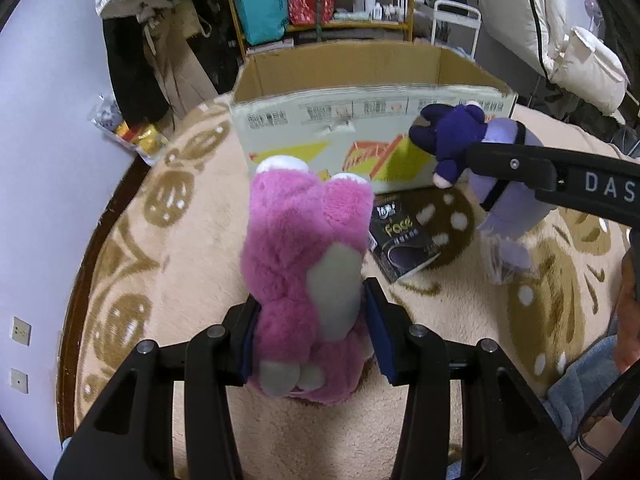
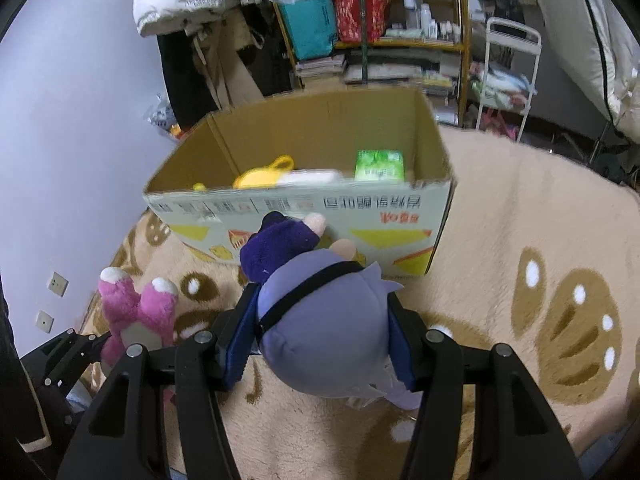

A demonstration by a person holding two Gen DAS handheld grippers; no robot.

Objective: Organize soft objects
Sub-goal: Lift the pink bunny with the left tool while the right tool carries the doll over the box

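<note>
Left gripper (image 1: 312, 344): jaws closed on the pink plush (image 1: 304, 256), blue pads pressed into its lower body on both sides. The toy's long axis runs straight out along the fingers, ears leading, toward the cardboard box (image 1: 280, 120).

Right gripper (image 2: 320, 336): jaws clamped on the purple plush doll (image 2: 320, 320) across its rounded pale body; its dark purple end points forward, just short of the box's printed front wall (image 2: 360, 208).

Both toys hang clear of the beige patterned rug (image 1: 180, 280). The box stands ahead of both, open top up, with a yellow item (image 2: 260, 176) and a green pack (image 2: 378, 165) inside. The right hand's toy looks nearer the rim; either load likely needs lifting over that wall before release. A dark packet (image 1: 404, 236) lies on the rug by the box's base.
</note>
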